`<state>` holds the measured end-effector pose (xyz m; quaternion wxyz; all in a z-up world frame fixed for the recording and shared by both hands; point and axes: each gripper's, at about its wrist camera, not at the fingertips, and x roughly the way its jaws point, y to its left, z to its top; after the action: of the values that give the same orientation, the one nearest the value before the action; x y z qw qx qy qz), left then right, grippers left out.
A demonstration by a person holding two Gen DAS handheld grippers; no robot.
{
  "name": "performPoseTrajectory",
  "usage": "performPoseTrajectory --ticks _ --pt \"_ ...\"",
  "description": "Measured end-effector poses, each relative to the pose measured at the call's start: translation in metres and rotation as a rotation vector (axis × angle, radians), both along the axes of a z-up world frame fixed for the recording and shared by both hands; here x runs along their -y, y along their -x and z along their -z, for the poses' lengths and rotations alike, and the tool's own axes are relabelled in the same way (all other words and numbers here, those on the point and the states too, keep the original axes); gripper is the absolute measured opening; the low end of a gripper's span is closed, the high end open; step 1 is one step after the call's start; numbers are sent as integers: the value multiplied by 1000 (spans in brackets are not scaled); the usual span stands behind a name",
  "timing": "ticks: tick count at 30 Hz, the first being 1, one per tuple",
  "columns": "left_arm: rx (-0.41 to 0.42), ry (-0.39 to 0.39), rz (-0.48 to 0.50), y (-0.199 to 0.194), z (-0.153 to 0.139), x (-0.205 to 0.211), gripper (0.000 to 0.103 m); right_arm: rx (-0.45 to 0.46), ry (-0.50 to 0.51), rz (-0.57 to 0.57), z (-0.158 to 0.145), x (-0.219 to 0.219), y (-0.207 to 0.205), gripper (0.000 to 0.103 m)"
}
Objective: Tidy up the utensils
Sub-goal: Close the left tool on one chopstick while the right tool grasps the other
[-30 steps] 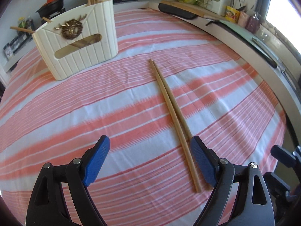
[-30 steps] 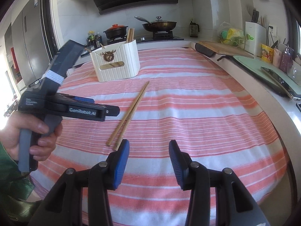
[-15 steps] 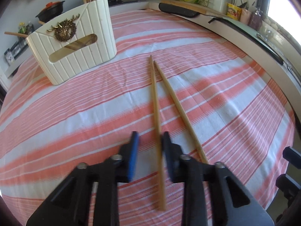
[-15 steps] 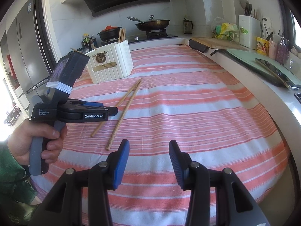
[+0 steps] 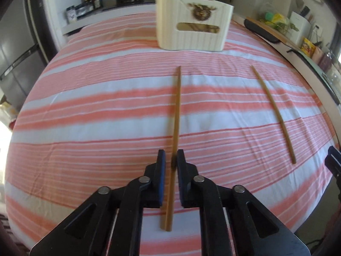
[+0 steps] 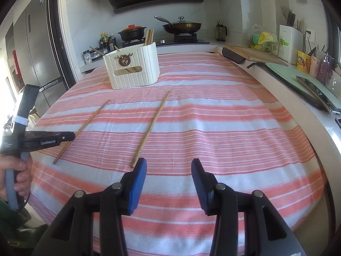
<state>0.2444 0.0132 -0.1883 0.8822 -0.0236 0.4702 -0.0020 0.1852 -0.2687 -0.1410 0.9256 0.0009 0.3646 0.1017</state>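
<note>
Left wrist view shows my left gripper (image 5: pixel 171 162) now carrying one chopstick (image 5: pixel 176 115) away from its partner (image 5: pixel 273 113) – jaws easing open around it – toward the holder (image 5: pixel 192 35), while my right gripper (image 6: pixel 169 171) waits open, empty.

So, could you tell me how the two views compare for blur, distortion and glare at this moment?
Left wrist view: motion-smeared, with the holder and the chopstick between the left gripper soft-edged; the fisheye bows the cloth's stripes. Right wrist view: sharp on the loose chopstick, similarly bowed, with blown-out daylight at the left edge.
</note>
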Motion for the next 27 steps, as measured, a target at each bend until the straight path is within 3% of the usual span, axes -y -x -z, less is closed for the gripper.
performPoseTrajectory --ticks 1,2,5,16,22,27 --pt "6 -7 -25 3 -2 -6 48 -5 -1 -7 1 -4 -2 44" --pt "24 -14 -46 5 -4 -10 63 -9 -1 -10 2 -7 -3 44" --pt "54 -42 -73 6 -8 -17 65 -16 1 -21 1 -19 -6 44" --pt "54 -11 -47 -1 -5 -27 65 -52 57 -22 0 -36 -6 44" --pt "-53 175 146 -32 -7 -34 79 -126 59 -28 -3 -34 -35 44" --pt "-69 54 238 -77 -4 -13 77 -205 10 -50 -2 -35 -99 45"
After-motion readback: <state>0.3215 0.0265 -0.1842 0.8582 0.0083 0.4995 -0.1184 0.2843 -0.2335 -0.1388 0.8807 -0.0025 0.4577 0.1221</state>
